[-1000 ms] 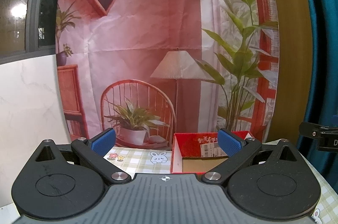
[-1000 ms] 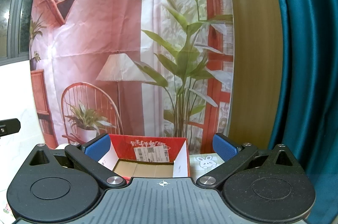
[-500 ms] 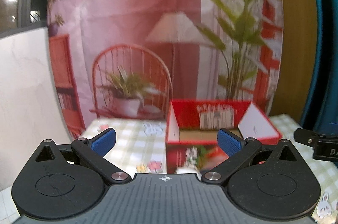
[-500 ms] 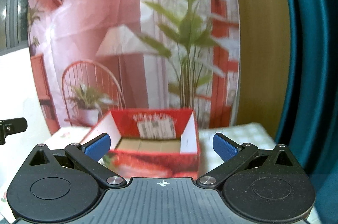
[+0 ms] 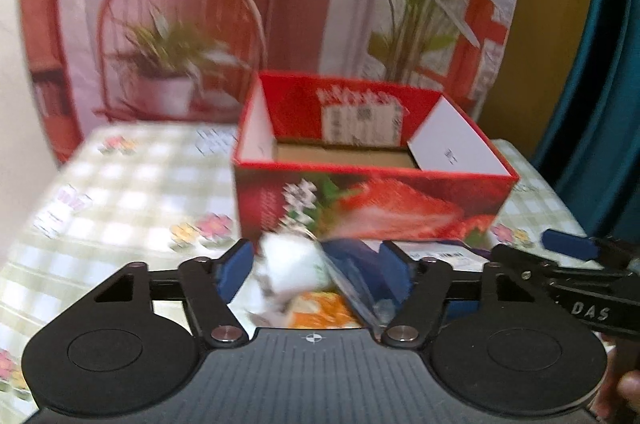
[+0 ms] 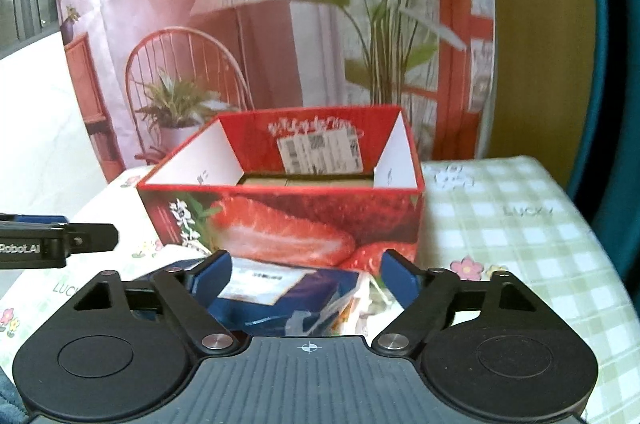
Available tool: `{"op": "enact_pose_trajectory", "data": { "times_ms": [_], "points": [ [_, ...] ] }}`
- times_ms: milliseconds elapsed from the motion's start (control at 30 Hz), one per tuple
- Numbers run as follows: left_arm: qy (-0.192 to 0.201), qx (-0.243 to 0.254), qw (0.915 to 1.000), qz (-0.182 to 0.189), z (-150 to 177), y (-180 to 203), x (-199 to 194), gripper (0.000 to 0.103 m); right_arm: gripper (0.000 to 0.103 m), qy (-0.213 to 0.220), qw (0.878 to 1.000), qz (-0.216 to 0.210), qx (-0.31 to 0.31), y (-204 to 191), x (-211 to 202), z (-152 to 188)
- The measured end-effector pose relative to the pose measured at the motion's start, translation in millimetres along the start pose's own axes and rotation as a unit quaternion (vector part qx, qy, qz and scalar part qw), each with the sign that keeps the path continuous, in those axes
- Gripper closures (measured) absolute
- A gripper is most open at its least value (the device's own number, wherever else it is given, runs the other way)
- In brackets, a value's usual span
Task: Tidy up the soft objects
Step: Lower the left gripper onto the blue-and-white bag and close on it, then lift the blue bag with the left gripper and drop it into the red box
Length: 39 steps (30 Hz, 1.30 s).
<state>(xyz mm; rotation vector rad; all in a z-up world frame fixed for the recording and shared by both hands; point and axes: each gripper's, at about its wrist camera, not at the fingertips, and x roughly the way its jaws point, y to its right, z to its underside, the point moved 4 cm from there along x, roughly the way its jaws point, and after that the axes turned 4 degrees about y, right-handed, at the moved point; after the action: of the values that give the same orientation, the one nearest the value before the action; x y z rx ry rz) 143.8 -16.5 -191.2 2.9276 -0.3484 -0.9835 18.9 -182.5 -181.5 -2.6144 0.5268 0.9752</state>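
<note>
Left gripper (image 5: 316,274) jaws closing around a white soft packet (image 5: 290,270), right gripper (image 6: 306,278) jaws closing over a blue pouch (image 6: 316,284), both packets near the table's (image 6: 520,224) front edge, before an open red strawberry box (image 6: 296,216)

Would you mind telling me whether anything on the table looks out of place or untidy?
Yes: soft packets lie in a loose heap on the checked tablecloth, in front of the red strawberry box rather than inside it. The box looks empty as far as its inside shows, with its flaps folded inward.
</note>
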Motion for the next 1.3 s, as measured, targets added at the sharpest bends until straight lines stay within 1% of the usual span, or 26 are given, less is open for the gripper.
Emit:
{"op": "enact_pose_trajectory", "data": {
  "times_ms": [100, 200, 333, 500, 600, 667, 733, 967, 1167, 1300],
  "points": [
    [-0.029, -0.02, 0.999, 0.026, 5.3, 1.1, 16.8, 0.035, 0.027, -0.019, 1.0, -0.011, 0.008, 4.3, 9.5, 6.8],
    [-0.054, -0.025, 0.9972, 0.044, 11.5, 2.9, 32.0, 0.037, 0.028, -0.043, 0.999, -0.025, 0.016, 7.8, 19.1, 15.2],
    [-0.086, -0.048, 0.9924, 0.074, 18.4, 2.3, 48.4, 0.037, 0.028, -0.064, 0.996, -0.046, 0.029, 9.1, 29.6, 22.9],
    [-0.109, -0.073, 0.9858, 0.104, 20.5, 0.3, 67.5, 0.037, 0.029, -0.086, 0.993, -0.07, 0.048, 9.3, 42.4, 25.8],
    [-0.119, -0.075, 0.9824, 0.123, 19.5, 4.8, 73.2, 0.042, 0.03, -0.096, 0.991, -0.083, 0.052, 8.0, 49.1, 25.0],
    [-0.125, -0.076, 0.9803, 0.133, 19.3, 7.7, 77.4, 0.043, 0.033, -0.1, 0.99, -0.091, 0.051, 6.7, 51.4, 24.8],
    [-0.128, -0.076, 0.9792, 0.137, 18.2, 10.3, 79.5, 0.045, 0.034, -0.102, 0.989, -0.096, 0.05, 6.1, 53.0, 23.9],
    [-0.125, -0.063, 0.9791, 0.147, 9.1, 16.1, 74.1, 0.045, 0.043, -0.101, 0.988, -0.107, 0.051, 6.8, 51.5, 17.7],
    [-0.104, -0.051, 0.9805, 0.159, -1.5, 15.1, 56.0, 0.045, 0.046, -0.086, 0.988, -0.122, 0.047, 3.9, 40.3, 5.6],
    [-0.078, -0.047, 0.9816, 0.168, -12.3, 13.6, 40.8, 0.045, 0.046, -0.067, 0.988, -0.131, 0.044, 1.4, 27.9, -6.2]
  ]
}}
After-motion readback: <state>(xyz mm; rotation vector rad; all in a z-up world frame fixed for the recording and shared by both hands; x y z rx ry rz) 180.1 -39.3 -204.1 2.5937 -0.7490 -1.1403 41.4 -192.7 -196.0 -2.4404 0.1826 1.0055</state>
